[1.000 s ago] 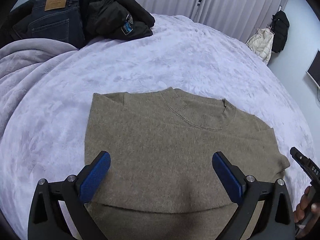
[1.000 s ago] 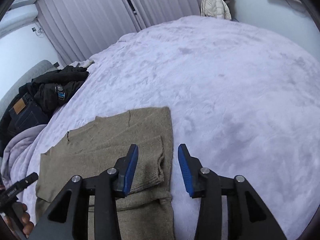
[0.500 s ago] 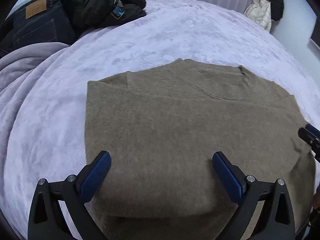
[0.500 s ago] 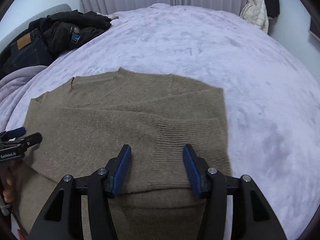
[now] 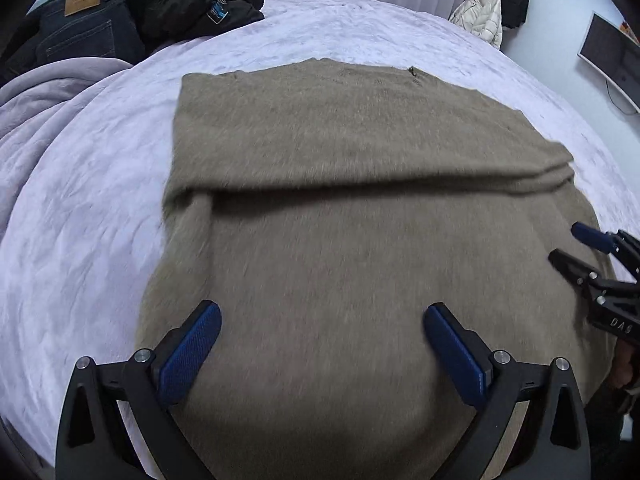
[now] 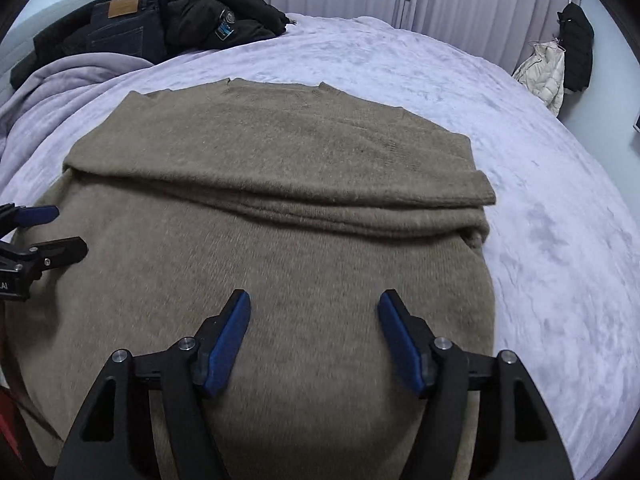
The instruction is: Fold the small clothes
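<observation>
An olive-brown knit sweater (image 5: 352,144) (image 6: 280,148) lies flat on the lavender bed, neck at the far end, with a thick crosswise fold edge across its middle. My left gripper (image 5: 322,312) hovers open over the sweater's near left part, nothing between its blue pads. My right gripper (image 6: 314,300) hangs over the near right part, its jaws opening, with only the cloth below them. Each gripper shows in the other's view: the right gripper (image 5: 570,246) at the sweater's right edge, the left gripper (image 6: 60,232) at its left edge.
Dark jeans (image 5: 84,28) and a black jacket (image 5: 192,4) are piled at the bed's far left, next to a bunched grey blanket (image 6: 68,80). Curtains close off the back. Jackets (image 6: 560,56) hang at the far right wall. Bare lavender bedspread (image 6: 540,200) lies right of the sweater.
Both grippers came down and closer over the sweater's near half. The right gripper rolled level and its jaws widened. The crosswise fold edge now sits mid-view.
</observation>
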A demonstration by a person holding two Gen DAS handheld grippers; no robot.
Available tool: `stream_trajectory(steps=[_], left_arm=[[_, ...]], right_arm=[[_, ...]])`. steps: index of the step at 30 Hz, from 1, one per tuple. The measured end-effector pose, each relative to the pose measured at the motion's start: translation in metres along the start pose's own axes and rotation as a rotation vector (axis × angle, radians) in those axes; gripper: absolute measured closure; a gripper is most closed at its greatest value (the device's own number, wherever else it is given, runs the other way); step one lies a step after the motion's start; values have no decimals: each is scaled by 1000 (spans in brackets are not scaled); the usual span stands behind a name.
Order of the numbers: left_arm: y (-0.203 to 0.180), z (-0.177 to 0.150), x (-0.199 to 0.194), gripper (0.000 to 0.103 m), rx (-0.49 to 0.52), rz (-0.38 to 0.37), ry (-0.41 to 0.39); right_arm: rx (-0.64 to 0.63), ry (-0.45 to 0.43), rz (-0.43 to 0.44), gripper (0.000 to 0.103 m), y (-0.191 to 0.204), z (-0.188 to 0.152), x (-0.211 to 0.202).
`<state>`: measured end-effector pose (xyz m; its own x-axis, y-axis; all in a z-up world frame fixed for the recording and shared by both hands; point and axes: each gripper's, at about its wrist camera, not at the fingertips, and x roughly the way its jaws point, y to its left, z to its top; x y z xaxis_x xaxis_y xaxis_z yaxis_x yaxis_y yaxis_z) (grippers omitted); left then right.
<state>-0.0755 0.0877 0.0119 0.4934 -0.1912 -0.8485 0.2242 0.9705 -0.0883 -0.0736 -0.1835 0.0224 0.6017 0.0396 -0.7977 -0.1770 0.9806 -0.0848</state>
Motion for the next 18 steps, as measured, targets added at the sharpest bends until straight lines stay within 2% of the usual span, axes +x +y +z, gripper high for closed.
stream_trajectory(steps=[7,10,13,16,18], left_arm=[[0,-57,-27,1,33,69,-4],[-2,-80,-37,1,67,93,30],[-1,-95,-51,1,77,121,72],[-16,-83,-72,1,115,93,-8],[-37,-64,-79,1,151,19,-69]], right_arm=[[-66,-83,16,32,3,-60,-37],[-136,-120,3,32,5,-83,-51],[-187,-121,9,32,2,-100,-62],[-237,-111,16,31,3,-106,-74],[-261,-116,40,31,9,-99,-79]])
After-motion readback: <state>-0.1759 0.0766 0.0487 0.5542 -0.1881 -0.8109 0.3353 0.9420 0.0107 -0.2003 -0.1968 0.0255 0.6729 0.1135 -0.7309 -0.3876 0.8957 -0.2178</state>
